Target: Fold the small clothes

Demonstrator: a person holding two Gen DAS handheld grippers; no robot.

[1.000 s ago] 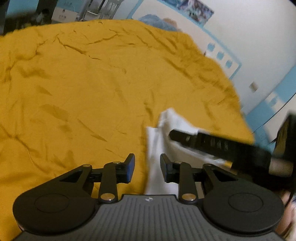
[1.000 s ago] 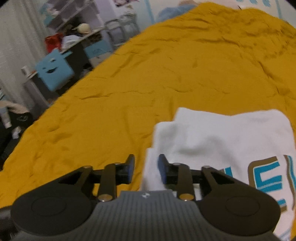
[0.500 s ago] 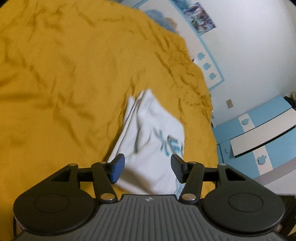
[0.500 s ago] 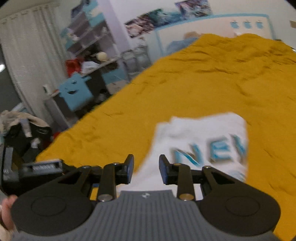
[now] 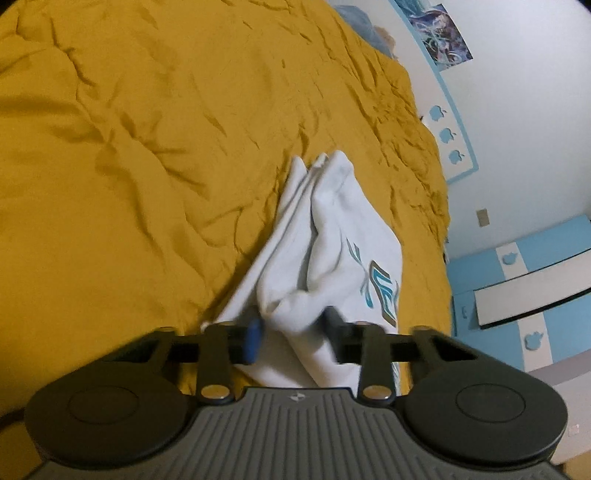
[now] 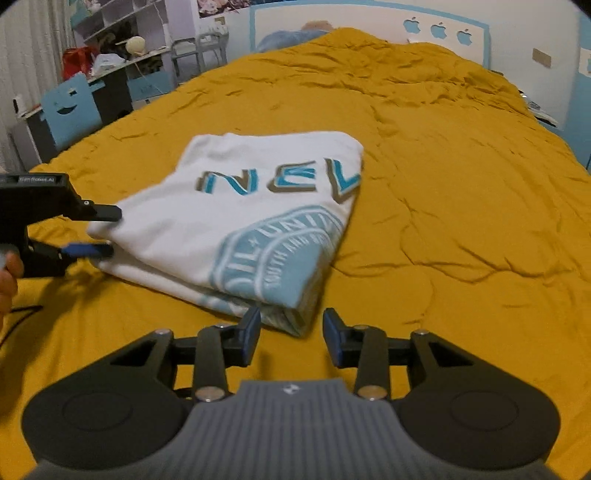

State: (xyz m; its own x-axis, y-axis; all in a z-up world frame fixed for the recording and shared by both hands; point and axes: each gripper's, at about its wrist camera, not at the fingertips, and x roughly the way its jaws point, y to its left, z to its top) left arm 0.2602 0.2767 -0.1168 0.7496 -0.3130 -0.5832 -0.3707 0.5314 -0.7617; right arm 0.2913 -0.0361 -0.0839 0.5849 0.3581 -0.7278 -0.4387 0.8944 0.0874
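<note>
A folded white T-shirt [image 6: 240,221] with blue lettering lies on the yellow bedcover [image 6: 443,184]. In the right wrist view my left gripper [image 6: 109,232] comes in from the left, one finger above and one below the shirt's left edge. In the left wrist view the shirt [image 5: 332,240] bunches between the fingers of the left gripper [image 5: 293,334]; its jaws are closing and the pads touch the cloth. My right gripper [image 6: 292,334] hangs low over the cover at the shirt's near corner. Its jaws are opening, and the corner lies just ahead of the tips, untouched.
A desk with a blue chair [image 6: 70,107] and shelves [image 6: 118,22] stand beyond the bed's left side. A blue and white cabinet [image 5: 517,295] stands to its right. A blue pillow [image 6: 288,37] lies at the head. A person's hand [image 6: 7,273] holds the left gripper.
The left gripper sank toward the shirt, widened its jaws, then narrowed them on the shirt's edge. The right gripper swung across the bed to the shirt's near corner and spread its jaws slightly.
</note>
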